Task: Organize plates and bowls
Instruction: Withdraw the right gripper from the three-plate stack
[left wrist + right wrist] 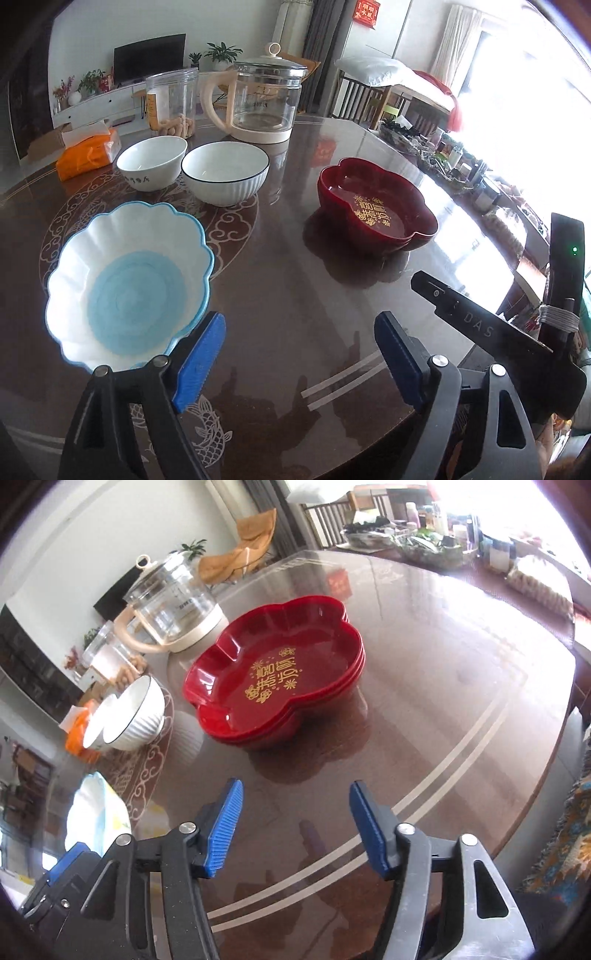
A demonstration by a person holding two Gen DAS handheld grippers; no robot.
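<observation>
A stack of red flower-shaped plates (376, 210) with gold writing sits mid-table; it also shows in the right wrist view (277, 672). A scalloped white and blue bowl (129, 284) lies near left, seen edge-on in the right wrist view (98, 812). Two white bowls stand behind it: a ribbed one with a dark rim (225, 173) (138, 712) and a plain one (151, 162) (98, 722). My left gripper (299, 354) is open and empty, its left finger beside the scalloped bowl. My right gripper (295, 827) is open and empty, in front of the red plates.
A glass kettle (266, 99) (173, 605), a clear jar (171, 103) and an orange tissue pack (88, 151) stand at the back of the dark round table (295, 277). Clutter lines the far right edge (461, 162). The right gripper's body (498, 332) is at right.
</observation>
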